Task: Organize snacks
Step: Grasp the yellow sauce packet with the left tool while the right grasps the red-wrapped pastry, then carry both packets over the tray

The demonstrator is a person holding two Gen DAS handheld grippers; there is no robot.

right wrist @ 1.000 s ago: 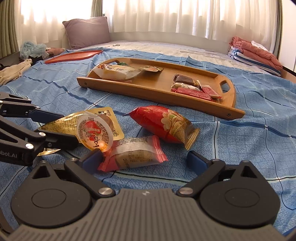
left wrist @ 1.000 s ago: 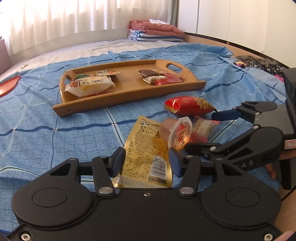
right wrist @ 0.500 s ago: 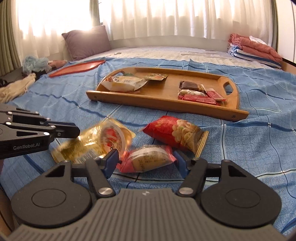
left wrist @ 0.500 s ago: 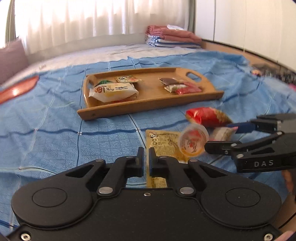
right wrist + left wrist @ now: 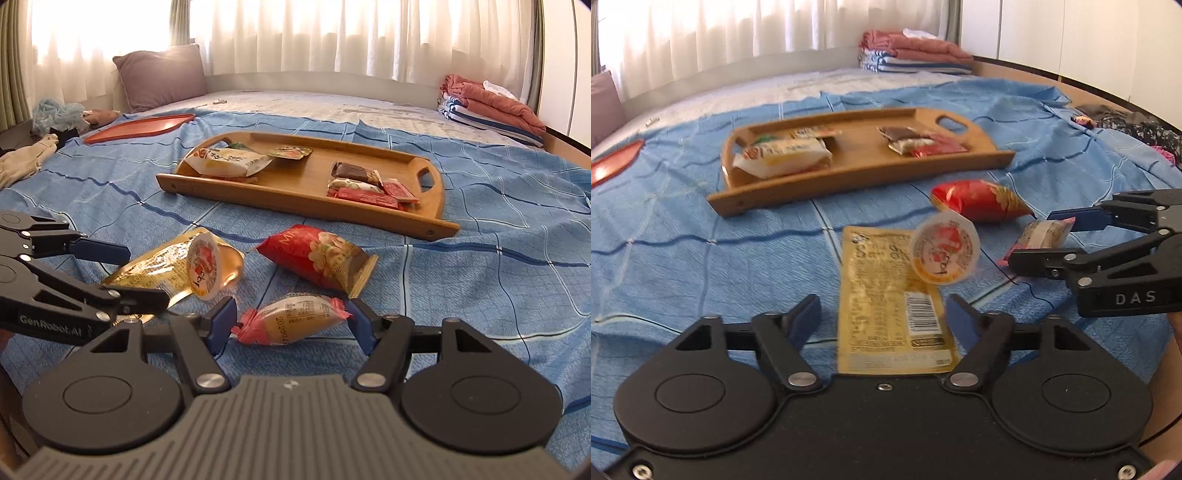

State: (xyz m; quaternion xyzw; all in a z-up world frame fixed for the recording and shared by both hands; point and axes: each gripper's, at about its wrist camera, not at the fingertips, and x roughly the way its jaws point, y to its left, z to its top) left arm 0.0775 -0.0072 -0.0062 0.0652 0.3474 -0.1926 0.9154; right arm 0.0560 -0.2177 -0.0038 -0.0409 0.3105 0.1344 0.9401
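1. As seen from the left wrist, the left gripper (image 5: 882, 314) stands open, its blue pads either side of a flat yellow sachet (image 5: 892, 299) lying on the blue bedsheet (image 5: 701, 251). A foil-lidded jelly cup (image 5: 945, 251) rests tipped on the sachet's far right corner. The sachet is judged light, limp and slippery; a pinch across its near short edge suits it, though lifting it would probably roll the cup off.
2. Beyond lie a red crinkled snack bag (image 5: 979, 199) and the wooden tray (image 5: 864, 173), already holding wrapped snacks at both ends. The right gripper (image 5: 1045, 240) enters from the right beside a small red-ended pastry packet (image 5: 1039, 236).
3. As seen from the right wrist, the right gripper (image 5: 291, 321) is open and straddles the pastry packet (image 5: 291, 317), the pads near its twisted ends without visibly squeezing. The packet is judged light and crushable; a gentle hold across its plump middle is safest.
4. Nearby stand the jelly cup (image 5: 207, 269) on the sachet (image 5: 159, 266), the red bag (image 5: 317, 254) and the open left gripper (image 5: 122, 273). The tray (image 5: 306, 206) lies beyond, its middle bare; the red bag sits between packet and tray.
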